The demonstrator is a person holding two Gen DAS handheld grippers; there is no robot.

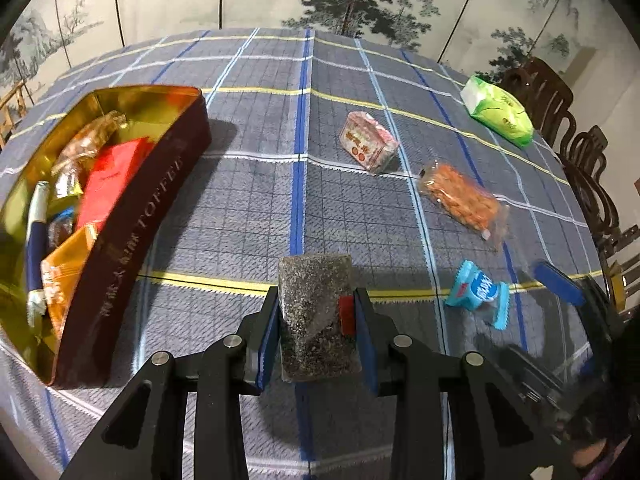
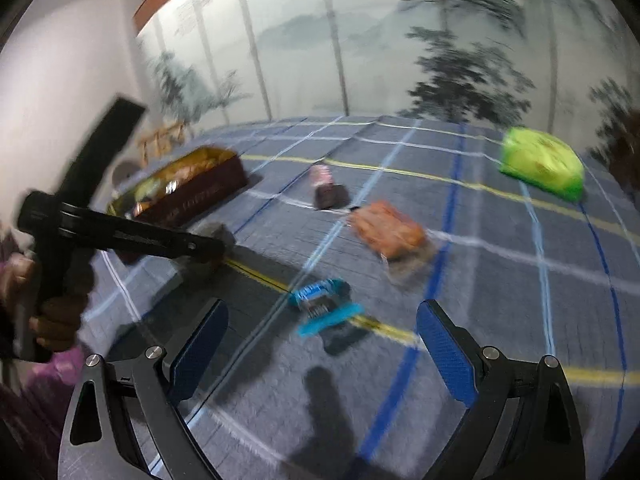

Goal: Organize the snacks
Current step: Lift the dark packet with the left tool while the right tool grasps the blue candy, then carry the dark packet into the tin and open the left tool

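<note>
My left hand-held gripper [image 1: 316, 320] grips a speckled grey bar [image 1: 316, 312] above the worktop [image 1: 240, 200], right of the tin [image 1: 132, 240]. My right hand-held gripper [image 2: 320, 344] gapes empty near the blue candy [image 2: 320, 306].

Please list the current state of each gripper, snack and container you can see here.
left gripper: shut on the speckled dark bar
right gripper: open, empty, above the tablecloth
toffee tin: lid off, partly filled with snacks
blue candy: lying loose
orange snack pack: lying loose
red-and-white pack: lying loose
green pack: lying at the far edge
</note>
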